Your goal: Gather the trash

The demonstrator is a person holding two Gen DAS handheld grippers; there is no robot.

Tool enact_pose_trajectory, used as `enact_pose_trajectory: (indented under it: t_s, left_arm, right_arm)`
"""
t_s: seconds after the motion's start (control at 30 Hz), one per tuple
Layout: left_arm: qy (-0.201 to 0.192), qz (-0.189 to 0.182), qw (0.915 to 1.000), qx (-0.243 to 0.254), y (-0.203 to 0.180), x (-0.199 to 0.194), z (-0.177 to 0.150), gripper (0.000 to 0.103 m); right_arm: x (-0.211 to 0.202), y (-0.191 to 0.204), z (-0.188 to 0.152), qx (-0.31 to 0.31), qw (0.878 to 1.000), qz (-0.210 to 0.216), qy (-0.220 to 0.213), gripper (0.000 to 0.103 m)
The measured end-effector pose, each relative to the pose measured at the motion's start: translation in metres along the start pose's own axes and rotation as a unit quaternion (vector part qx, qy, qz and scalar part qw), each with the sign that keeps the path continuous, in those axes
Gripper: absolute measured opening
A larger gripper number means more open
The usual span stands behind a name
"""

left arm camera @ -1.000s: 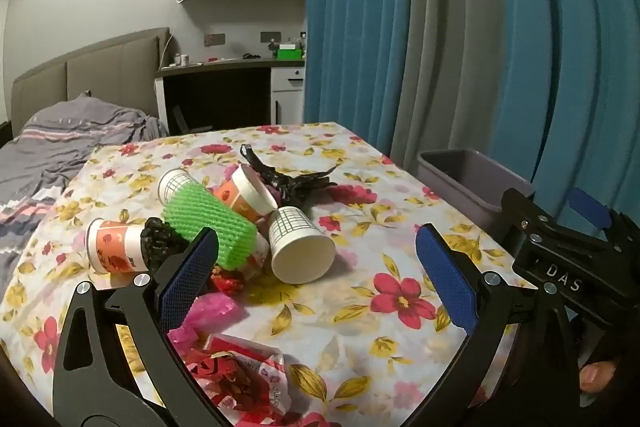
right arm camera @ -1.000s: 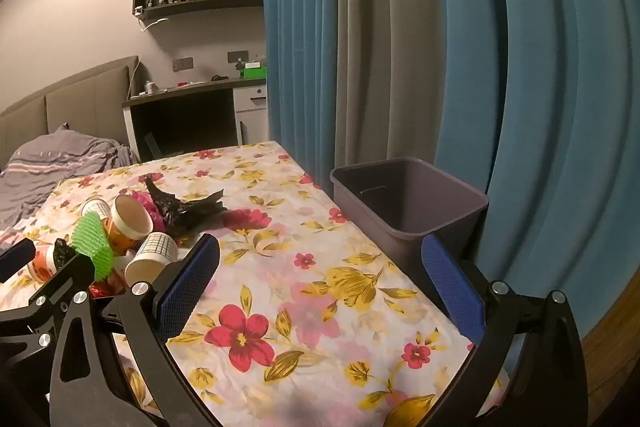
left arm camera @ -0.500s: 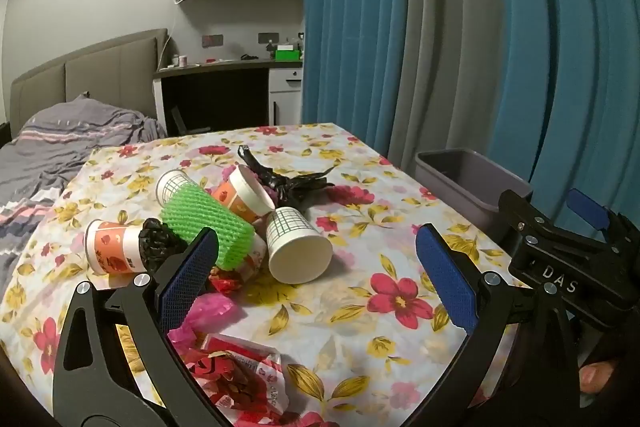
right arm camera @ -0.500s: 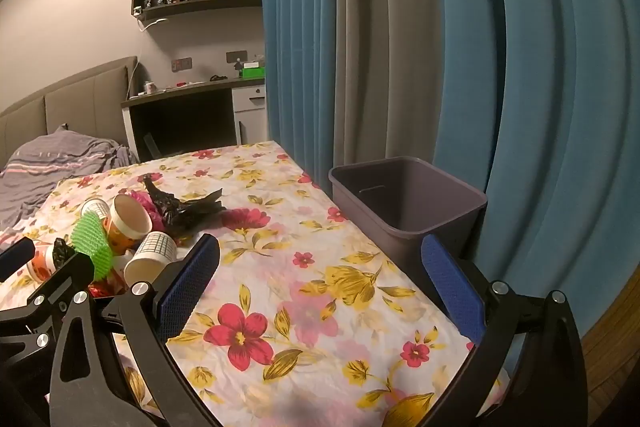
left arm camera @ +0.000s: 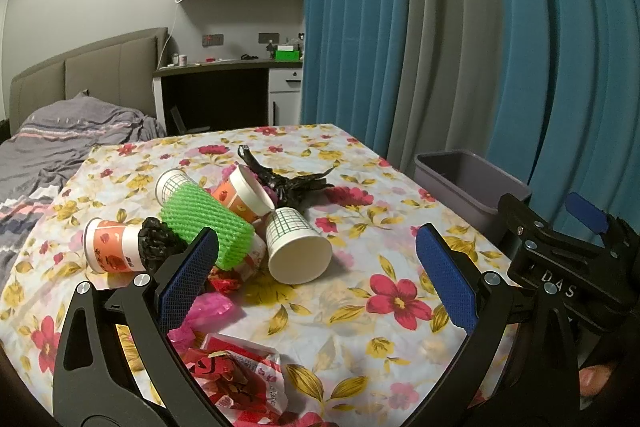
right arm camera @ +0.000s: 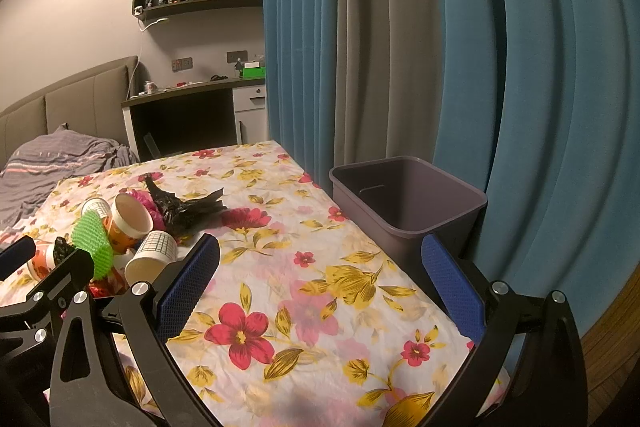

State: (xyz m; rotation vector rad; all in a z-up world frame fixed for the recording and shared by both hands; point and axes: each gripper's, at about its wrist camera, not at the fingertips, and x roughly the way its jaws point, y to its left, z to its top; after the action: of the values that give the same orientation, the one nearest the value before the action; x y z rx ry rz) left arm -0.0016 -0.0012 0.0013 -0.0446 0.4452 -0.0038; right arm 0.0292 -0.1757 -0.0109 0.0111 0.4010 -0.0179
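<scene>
A pile of trash lies on the floral tablecloth [left arm camera: 360, 311]: a white checked paper cup [left arm camera: 298, 245] on its side, a green foam net sleeve [left arm camera: 208, 223], orange paper cups [left arm camera: 114, 246], a black crumpled bag [left arm camera: 288, 179], and red and pink wrappers [left arm camera: 236, 383]. My left gripper [left arm camera: 316, 279] is open and empty, hovering just short of the pile. My right gripper [right arm camera: 320, 287] is open and empty over bare cloth, left of the grey bin [right arm camera: 408, 203]. The pile also shows in the right wrist view, with the checked cup [right arm camera: 152, 255] nearest.
The grey bin [left arm camera: 468, 183] stands at the table's right edge against blue and grey curtains [right arm camera: 440, 47]. A bed [left arm camera: 60, 147] lies to the left, a desk [left arm camera: 224, 91] behind the table. My right gripper's body [left arm camera: 568, 267] shows at the right of the left wrist view.
The left gripper has shifted slightly; the pile sits a little lower and nearer in its view. The right gripper has barely moved. Both stay open.
</scene>
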Motion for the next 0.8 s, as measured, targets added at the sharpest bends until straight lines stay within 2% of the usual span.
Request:
enact_pose_trajectory:
  t_s: [0.8]
  left_arm:
    - [0.0,-0.001,1.0,-0.004,-0.0008,0.0017,0.0036,0.098]
  right_arm:
    - [0.0002,0.0017,-0.0002,-0.001,1.0,0.001,0.0,0.098]
